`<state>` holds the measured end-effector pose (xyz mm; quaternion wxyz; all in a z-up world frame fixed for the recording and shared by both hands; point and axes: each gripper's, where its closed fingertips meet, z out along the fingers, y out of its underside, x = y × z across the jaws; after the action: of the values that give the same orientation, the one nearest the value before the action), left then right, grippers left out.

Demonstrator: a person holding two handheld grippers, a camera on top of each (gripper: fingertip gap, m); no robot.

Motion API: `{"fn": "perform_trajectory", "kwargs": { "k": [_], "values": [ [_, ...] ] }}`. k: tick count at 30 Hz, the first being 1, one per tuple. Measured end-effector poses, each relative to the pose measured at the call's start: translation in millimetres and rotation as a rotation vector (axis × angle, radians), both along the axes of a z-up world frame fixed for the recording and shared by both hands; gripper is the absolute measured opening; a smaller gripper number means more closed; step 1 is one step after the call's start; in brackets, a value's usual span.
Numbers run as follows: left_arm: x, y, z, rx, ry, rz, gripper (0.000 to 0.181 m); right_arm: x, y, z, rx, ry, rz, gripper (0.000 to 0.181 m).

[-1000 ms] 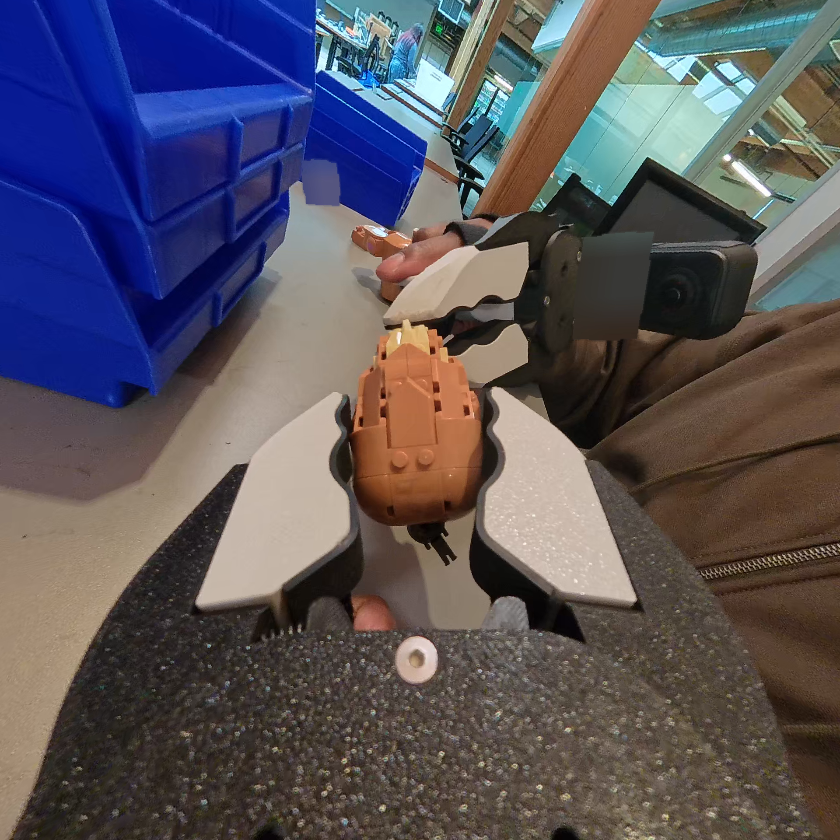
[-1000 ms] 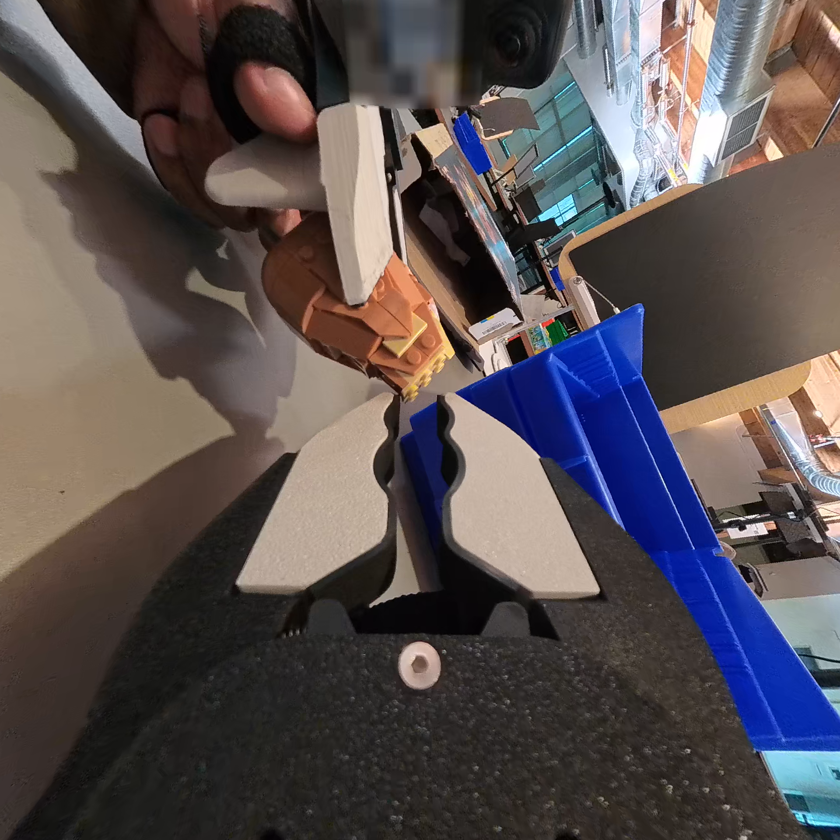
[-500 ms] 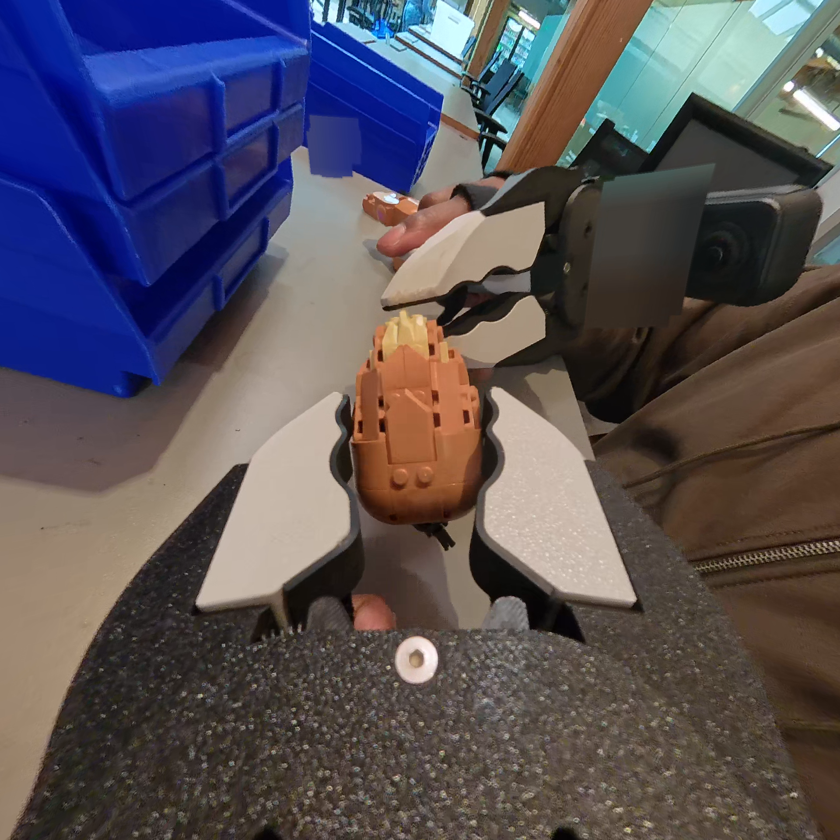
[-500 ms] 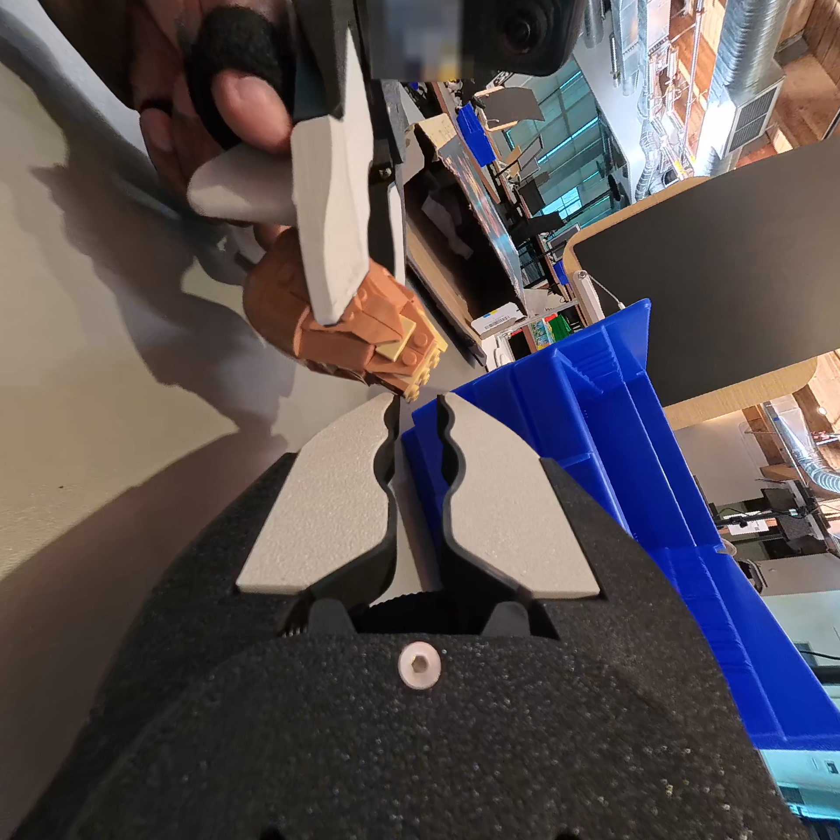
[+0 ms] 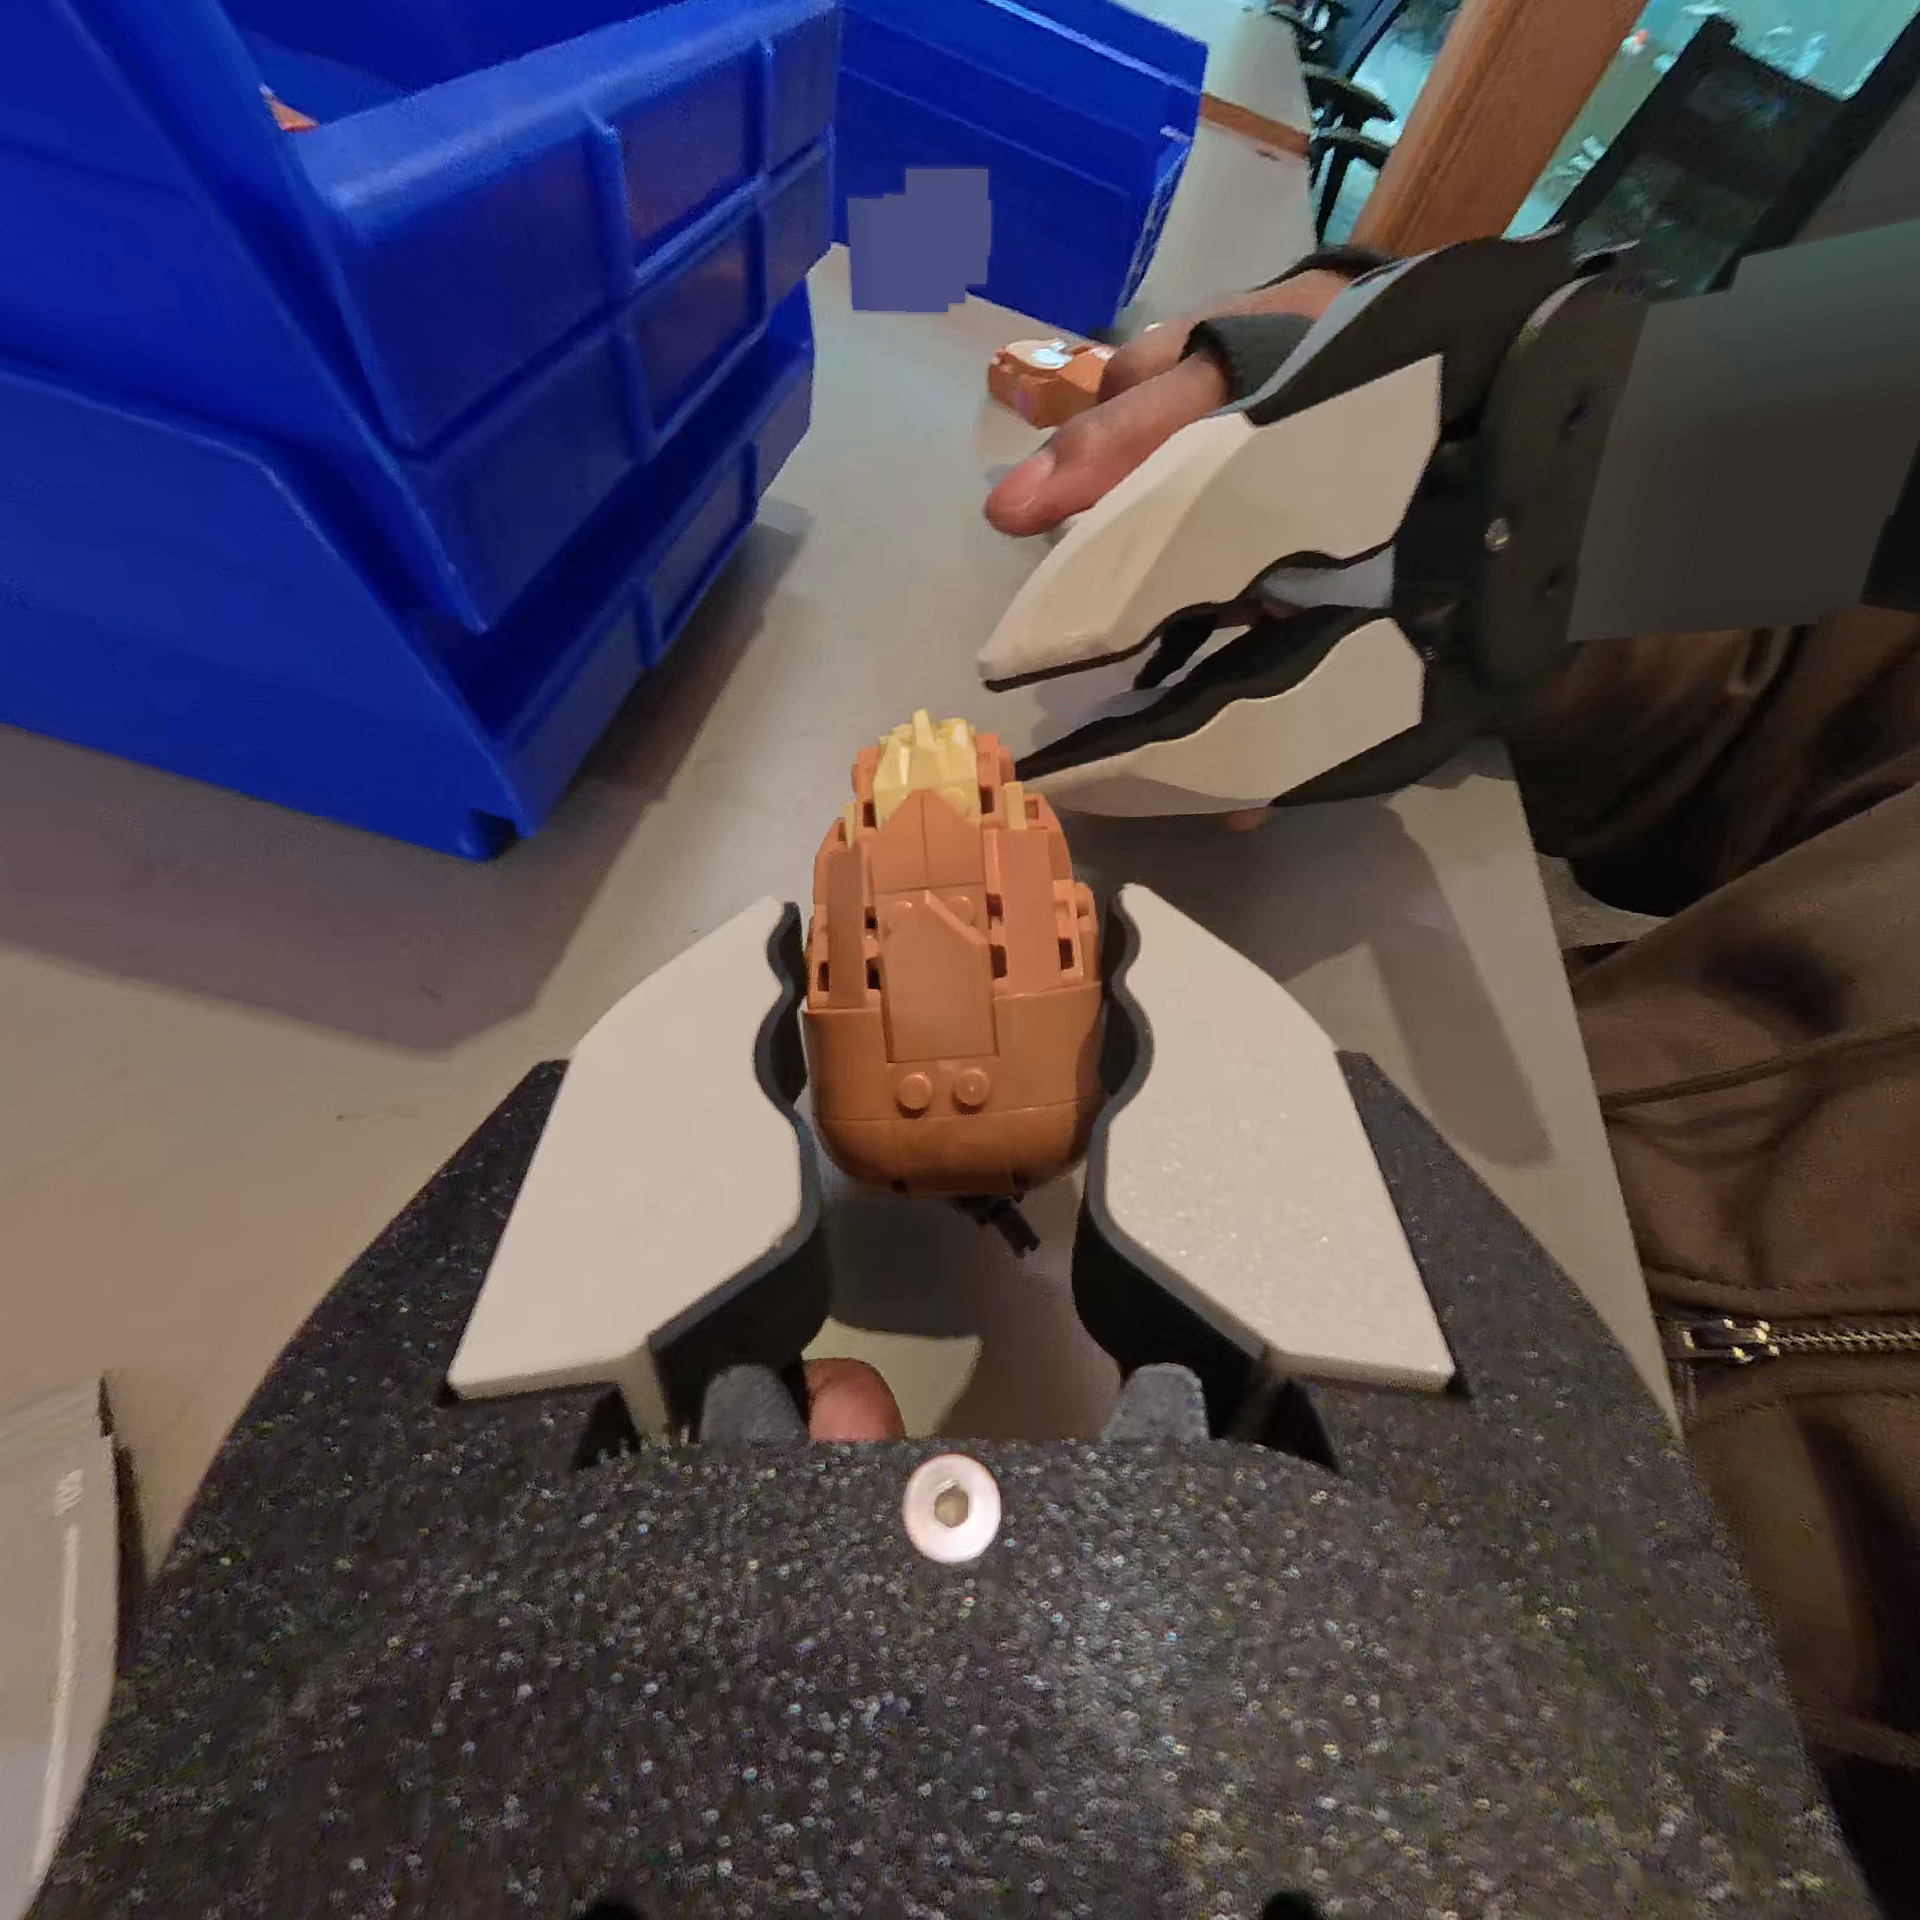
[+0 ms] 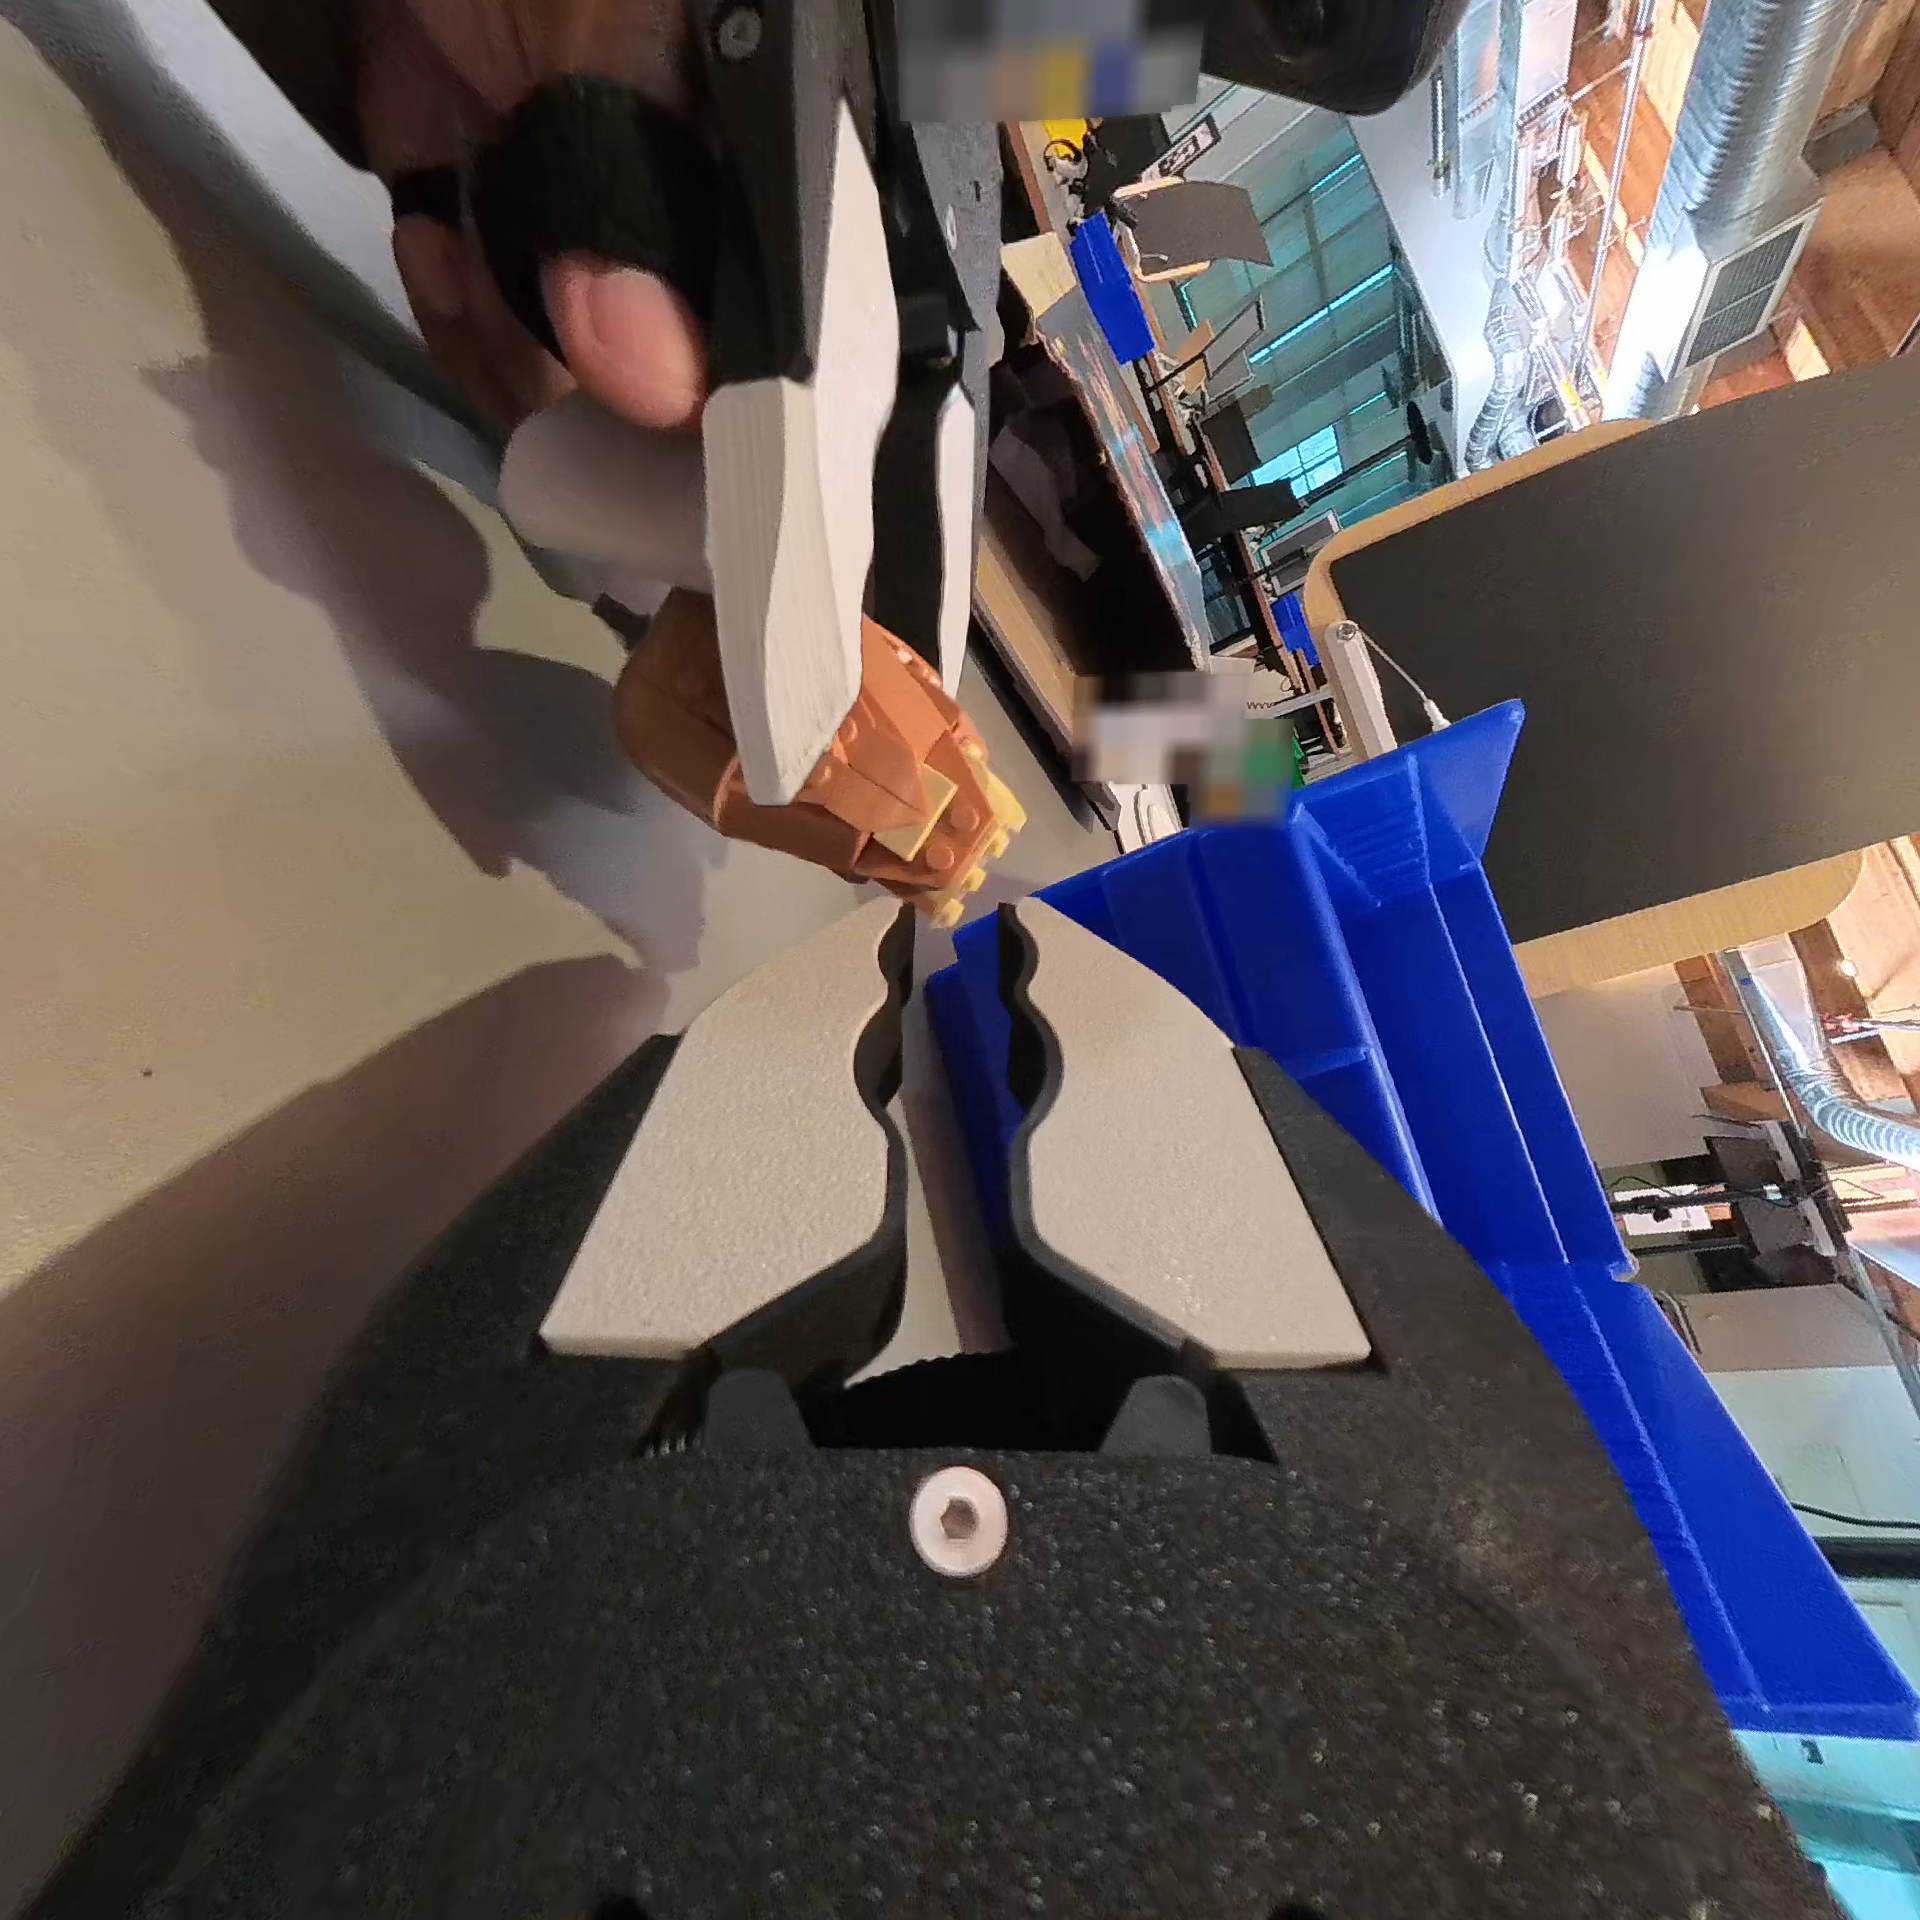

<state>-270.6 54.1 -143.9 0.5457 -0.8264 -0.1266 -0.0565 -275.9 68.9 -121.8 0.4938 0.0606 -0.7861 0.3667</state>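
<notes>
Brick model clamped in left gripper, right gripper closing in on its tip

Pinching a brown brick model (image 5: 951,997) between the two grey fingers of the left gripper (image 5: 951,906), pressing on both flanks of its rounded body. Holding it off the grey table (image 5: 260,987), tan pointed end facing far, away from the camera. Bringing the right gripper (image 5: 1006,719) in from the right, its fingers standing only slightly apart and gripping nothing, the lower fingertip sitting just beside the tan tip; cannot tell whether touching. Showing, in the right wrist view, the same narrow gap of the right gripper (image 6: 954,912), with the tan studs of the model (image 6: 883,821) just beyond its fingertips. Standing on the far left: stacked blue bins (image 5: 416,416). Lying far off beside a person's hand (image 5: 1122,426): a small brown piece (image 5: 1039,374).
</notes>
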Motion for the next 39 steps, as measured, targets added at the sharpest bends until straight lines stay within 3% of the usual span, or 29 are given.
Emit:
{"fn": "perform_trajectory", "kwargs": {
  "k": [5,13,18,28,39],
  "values": [
    [-9,-3,-13,-0.107,0.084,0.049,0.055,3,-3,-3,0.012,0.0,0.024,0.015],
    [-7,-5,-36,-0.29,0.283,0.011,0.055,6,-5,-10,0.044,-0.015,0.044,0.016],
    [3,-1,-38,-0.305,0.357,-0.053,0.055,13,-8,-28,0.055,-0.175,0.095,0.023],
    [6,-1,-32,-0.272,0.334,-0.062,0.054,16,-9,-40,0.058,-0.279,0.106,0.027],
    [8,-22,-34,-0.34,0.166,-0.057,0.061,15,-8,-40,0.039,-0.293,0.098,0.027]
  ]
}}
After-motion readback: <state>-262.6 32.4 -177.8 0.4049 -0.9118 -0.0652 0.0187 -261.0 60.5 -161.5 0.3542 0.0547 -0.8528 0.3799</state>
